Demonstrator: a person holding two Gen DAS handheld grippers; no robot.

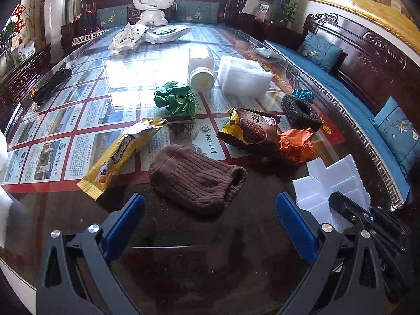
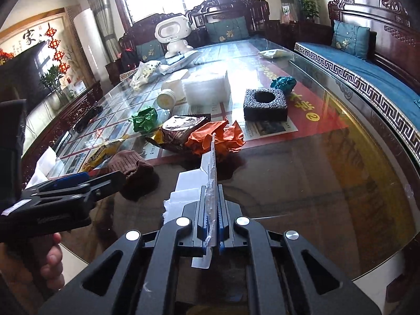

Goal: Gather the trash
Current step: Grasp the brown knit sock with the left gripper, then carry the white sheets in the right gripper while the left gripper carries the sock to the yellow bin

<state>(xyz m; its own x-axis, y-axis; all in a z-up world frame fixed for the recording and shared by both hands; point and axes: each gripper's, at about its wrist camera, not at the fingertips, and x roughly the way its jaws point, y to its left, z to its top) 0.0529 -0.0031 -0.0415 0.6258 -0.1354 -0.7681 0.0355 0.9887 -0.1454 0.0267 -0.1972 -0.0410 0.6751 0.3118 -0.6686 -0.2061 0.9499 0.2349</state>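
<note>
My right gripper [image 2: 213,204] is shut on a thin white foam sheet [image 2: 211,168], held on edge between the blue pads just above the glass table. In the left wrist view that same foam sheet [image 1: 333,183] sits at the lower right under the right gripper [image 1: 367,220]. My left gripper [image 1: 210,225] is open and holds nothing, with a brown knit hat [image 1: 197,176] lying just ahead of its fingers. Beyond lie a yellow snack wrapper [image 1: 120,157], a brown cookie wrapper [image 1: 252,128], orange crumpled paper [image 1: 296,144] and green crumpled paper [image 1: 176,99].
Farther back stand a black foam block [image 1: 302,113], a teal paper ball [image 1: 303,95], a white foam block [image 1: 244,78] and a tipped white jar [image 1: 200,71]. A white robot toy [image 1: 153,5] stands at the far end. A blue-cushioned bench [image 1: 367,110] runs along the right.
</note>
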